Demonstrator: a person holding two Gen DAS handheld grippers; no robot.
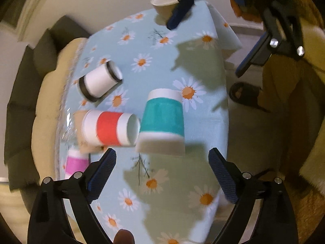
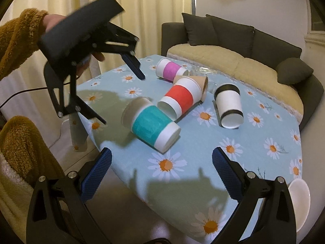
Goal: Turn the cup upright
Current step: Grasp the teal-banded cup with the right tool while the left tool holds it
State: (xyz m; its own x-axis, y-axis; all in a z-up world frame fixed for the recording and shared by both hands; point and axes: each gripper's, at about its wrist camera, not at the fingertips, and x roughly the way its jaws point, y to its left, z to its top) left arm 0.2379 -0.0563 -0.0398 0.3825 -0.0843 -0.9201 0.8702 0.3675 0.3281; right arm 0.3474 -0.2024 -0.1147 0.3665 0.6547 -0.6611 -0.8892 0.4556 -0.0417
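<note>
A teal-banded paper cup (image 1: 162, 120) lies on its side on the daisy tablecloth (image 1: 193, 183), also in the right wrist view (image 2: 151, 125). A red-banded cup (image 1: 109, 129) (image 2: 181, 98) lies beside it, its mouth touching the teal cup. A black-banded cup (image 1: 100, 81) (image 2: 229, 105) and a pink-banded cup (image 1: 76, 163) (image 2: 170, 70) also lie on their sides. My left gripper (image 1: 162, 174) is open and empty, just short of the teal cup; it shows in the right wrist view (image 2: 124, 99). My right gripper (image 2: 161, 172) is open and empty, and shows from the left wrist view (image 1: 205, 46).
A plain brown cup (image 2: 203, 85) lies behind the red one. A white cup (image 2: 299, 201) (image 1: 164, 3) stands at the table edge by my right gripper. A dark sofa (image 2: 243, 46) with cushions lies beyond the table. A slipper (image 1: 243, 94) is on the floor.
</note>
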